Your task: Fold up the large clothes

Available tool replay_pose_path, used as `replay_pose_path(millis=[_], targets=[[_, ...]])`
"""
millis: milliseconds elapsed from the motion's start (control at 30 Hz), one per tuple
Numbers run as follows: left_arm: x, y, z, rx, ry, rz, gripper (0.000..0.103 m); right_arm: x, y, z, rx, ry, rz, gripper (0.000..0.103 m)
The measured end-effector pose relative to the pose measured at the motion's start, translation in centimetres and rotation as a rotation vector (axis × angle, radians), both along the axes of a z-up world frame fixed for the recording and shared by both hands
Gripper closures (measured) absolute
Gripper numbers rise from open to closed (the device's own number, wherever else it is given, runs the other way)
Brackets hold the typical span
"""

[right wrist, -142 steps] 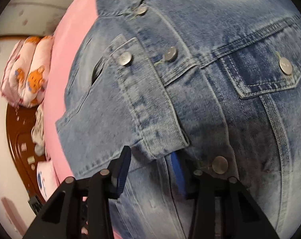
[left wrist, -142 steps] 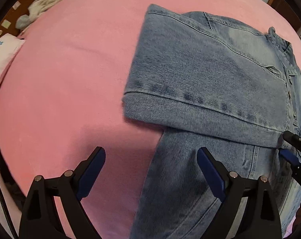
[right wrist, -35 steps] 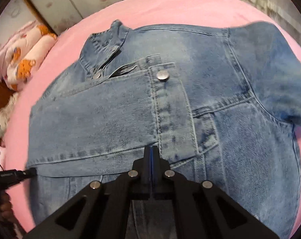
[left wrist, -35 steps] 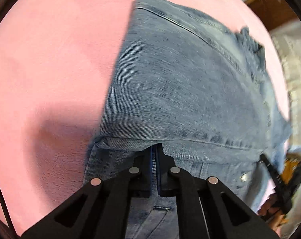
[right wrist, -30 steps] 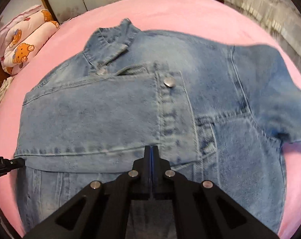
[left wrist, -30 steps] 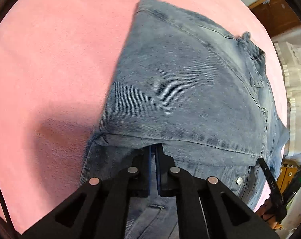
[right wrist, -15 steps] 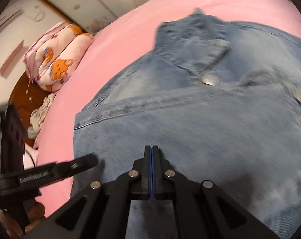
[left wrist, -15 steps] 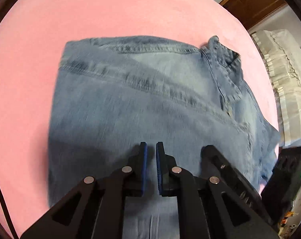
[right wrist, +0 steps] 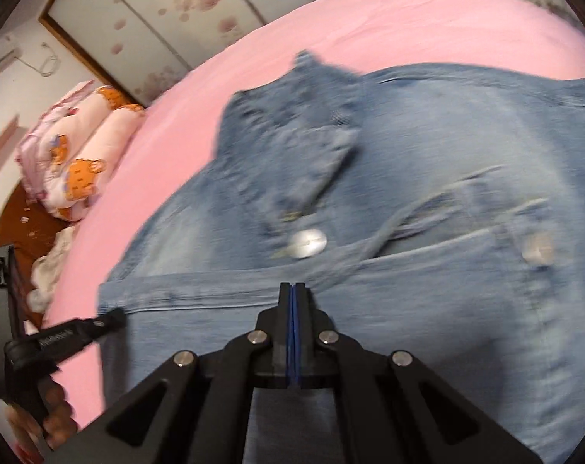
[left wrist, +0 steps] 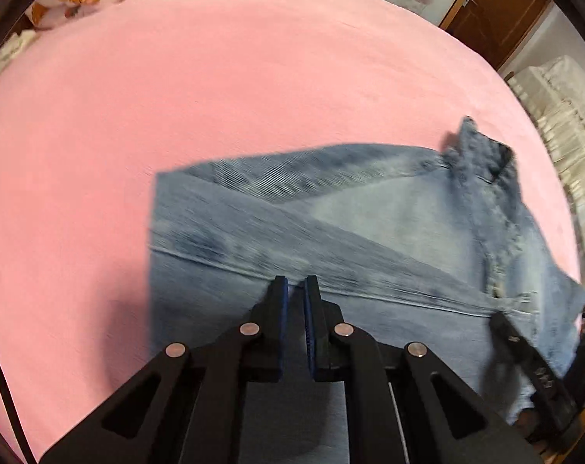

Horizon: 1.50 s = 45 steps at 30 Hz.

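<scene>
A blue denim jacket (left wrist: 369, 232) lies front up on the pink bed (left wrist: 176, 77), collar (left wrist: 481, 150) at the far right. My left gripper (left wrist: 294, 284) hovers over its left half, jaws a sliver apart and shut on a lifted fold of the jacket's lower part, which shows grey between the arms. In the right wrist view the jacket (right wrist: 427, 154) fills the frame, with its collar (right wrist: 304, 116) and a metal button (right wrist: 307, 243) just beyond my right gripper (right wrist: 292, 288). That gripper is shut on the same raised fold. Each gripper shows in the other's view.
A bear-print pillow (right wrist: 75, 162) lies at the bed's far left, with loose white cloth (right wrist: 48, 270) on the floor below it. Flowered sliding doors (right wrist: 157, 11) stand behind. A brown door (left wrist: 493, 11) and white frilled fabric (left wrist: 563, 116) are past the bed's right edge.
Both grippers have travelled forward over the jacket toward its collar, dragging the lower part with them. The collar and top button now sit much closer to the right gripper's tips.
</scene>
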<state>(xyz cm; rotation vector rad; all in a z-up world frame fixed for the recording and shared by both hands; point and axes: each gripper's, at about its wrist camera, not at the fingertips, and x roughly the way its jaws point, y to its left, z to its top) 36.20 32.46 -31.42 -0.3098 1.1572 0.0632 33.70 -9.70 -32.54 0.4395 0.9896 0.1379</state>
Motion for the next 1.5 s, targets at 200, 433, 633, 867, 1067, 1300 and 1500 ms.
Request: replay_pose_path(millis=[200, 433, 633, 867, 1067, 1300, 1500], targets=[[-0.3, 3.4, 0.1, 0.084, -0.052, 0.052, 0.097, -2.1, -5.4, 0.3, -0.108, 0.034, -0.186, 0.103], [-0.4, 4.5, 2.1, 0.223, -0.076, 0.08, 0.093, -3.7, -6.4, 2.1, -0.192, 0.121, -0.276, 0.103], [-4.3, 1.7, 4.2, 0.209, -0.056, 0.042, 0.078, -9.3, -6.0, 2.4, 0.014, 0.248, -0.416, 0.1], [-12.0, -4.1, 5.1, 0.147, 0.025, -0.146, 0.061, -17.6, -3.7, -0.3, 0.26, 0.429, -0.382, 0.1], [-17.6, -12.2, 6.4, 0.2, 0.053, -0.334, 0.05, -23.3, -3.8, 0.3, 0.282, 0.431, -0.229, 0.1], [-23.4, -22.7, 6.7, 0.214, 0.175, -0.422, 0.036, -28.2, -11.0, 1.3, 0.29, 0.495, -0.178, 0.1], [-25.6, -31.4, 5.9, 0.187, 0.266, -0.417, 0.033, -29.6, -22.1, 2.4, 0.25, 0.458, -0.293, 0.069]])
